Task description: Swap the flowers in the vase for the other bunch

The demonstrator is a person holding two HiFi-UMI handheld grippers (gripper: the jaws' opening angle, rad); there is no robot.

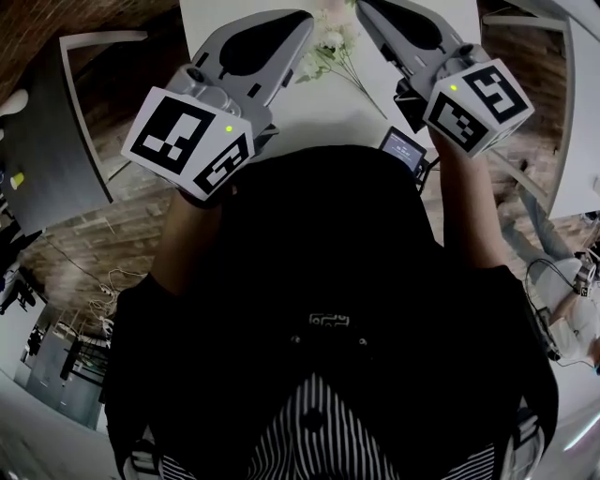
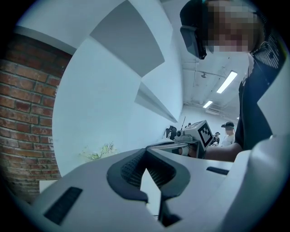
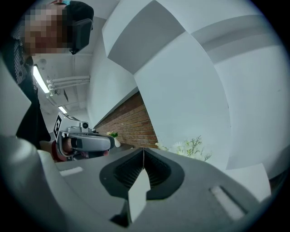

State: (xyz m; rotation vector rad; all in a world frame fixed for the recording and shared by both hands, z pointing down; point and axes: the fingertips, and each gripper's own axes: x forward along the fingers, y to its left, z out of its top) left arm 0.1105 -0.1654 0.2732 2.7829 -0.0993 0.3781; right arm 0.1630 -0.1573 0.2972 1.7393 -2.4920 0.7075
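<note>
Head view is showing a person leaning over a white tabletop (image 1: pixel 281 117), gripping one tool in each hand. A loose bunch of pale flowers (image 1: pixel 330 47) is lying flat on that tabletop, its thin stems trailing toward the person's right. The left tool (image 1: pixel 302 23) is hanging just to the left of the bunch and the right tool (image 1: pixel 367 11) just to its right, so the bunch is sitting between the two tips. A small device with a lit screen (image 1: pixel 403 148) is resting nearer the person than the bunch, below the right tool's marker cube.

Left gripper view is looking along that tool's jaws: they are meeting at the tips with nothing caught between them, and the bunch is showing beyond them, off to the left. Right gripper view is telling the same of the right tool: its jaws are pressing together on nothing, with the bunch lying ahead and slightly right. In that view a small white vase (image 3: pixel 116 142) with green sprigs is standing farther off, left of the bunch, beyond the left tool; I cannot tell what it is standing on.
</note>
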